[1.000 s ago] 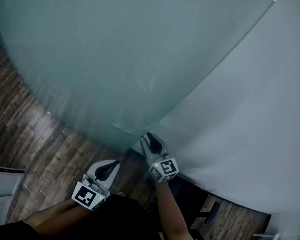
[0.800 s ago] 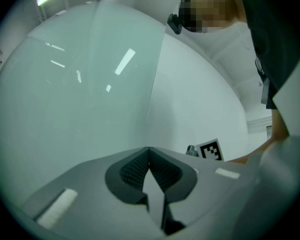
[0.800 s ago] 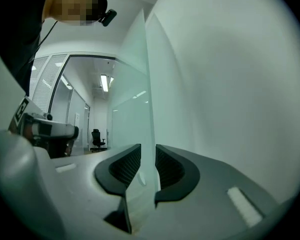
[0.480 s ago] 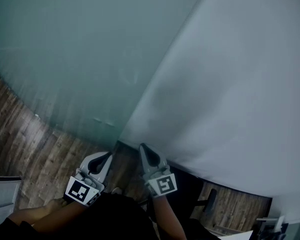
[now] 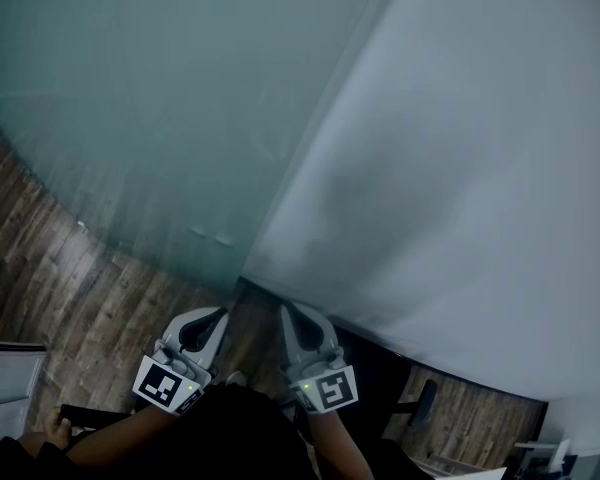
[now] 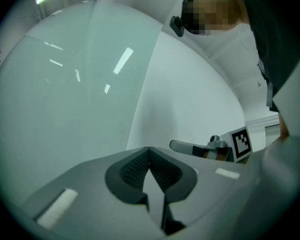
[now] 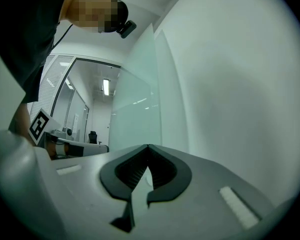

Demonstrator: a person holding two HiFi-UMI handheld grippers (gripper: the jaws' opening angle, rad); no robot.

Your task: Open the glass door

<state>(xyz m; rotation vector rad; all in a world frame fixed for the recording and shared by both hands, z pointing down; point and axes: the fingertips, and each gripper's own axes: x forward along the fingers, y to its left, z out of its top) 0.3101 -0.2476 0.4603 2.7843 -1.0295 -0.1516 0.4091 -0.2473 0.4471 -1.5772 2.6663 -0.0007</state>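
Two tongs sit low in the head view, just in front of the person's dark clothing, side by side with a small gap between them. The left tongs (image 5: 220,314) are pressed fully together with nothing between the ribbed pads, as the left gripper view shows plainly. The right tongs (image 5: 284,308) are likewise closed tight and hold nothing, their tips meeting in a point in the right gripper view. Each carries a marker cube (image 5: 328,388) at its near end, above the forearm that bears it. Both point away from the person toward the foot of the glass door (image 5: 160,118), and neither touches it. Under and to the left of the left tongs lies a wooden floor (image 5: 70,288) of dark planks. Just beyond the tips, the lower edge of the frosted green pane comes down to the floor. The pane fills the far left of the scene, and ceiling lights are mirrored on it in the left gripper view. Its right edge runs up beside a white wall (image 5: 480,168), which takes the whole far right. A dark strip (image 5: 380,363) lies along the wall's foot, to the right of the right tongs. In the right gripper view, left of the pane, a lit room with a black office chair (image 7: 92,136) shows far off.
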